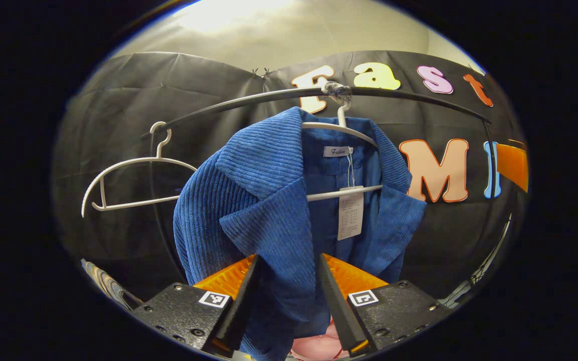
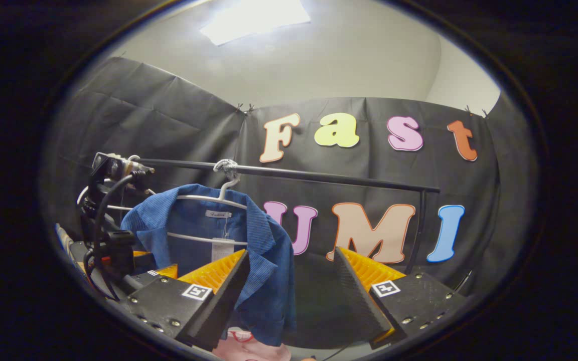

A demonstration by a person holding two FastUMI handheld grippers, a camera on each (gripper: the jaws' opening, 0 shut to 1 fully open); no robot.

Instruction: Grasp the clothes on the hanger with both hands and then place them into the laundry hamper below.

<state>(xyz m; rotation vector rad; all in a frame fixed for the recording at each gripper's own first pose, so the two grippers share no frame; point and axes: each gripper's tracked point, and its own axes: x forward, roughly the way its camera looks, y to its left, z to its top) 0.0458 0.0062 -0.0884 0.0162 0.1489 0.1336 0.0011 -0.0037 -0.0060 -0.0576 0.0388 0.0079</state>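
Note:
A blue corduroy jacket (image 1: 264,200) hangs on a white hanger (image 1: 341,129) from a black rail (image 1: 249,100), with a paper tag at its neck. My left gripper (image 1: 289,258) is right at the jacket's front. Its fingers stand part-way apart with the left lapel's lower fabric filling the gap between them, and the cloth is not visibly pinched. In the right gripper view the jacket (image 2: 269,281) hangs at lower left. My right gripper (image 2: 291,258) is open, its left finger (image 2: 219,291) overlapping the jacket's right front edge. The gap between its fingers holds nothing.
An empty white hanger (image 1: 133,168) hangs on the rail left of the jacket. Something pink (image 1: 319,346) lies below the jacket. In the right gripper view the left gripper's body and cable (image 2: 103,225) sit to the left, and the rail's upright post (image 2: 419,225) stands at the right.

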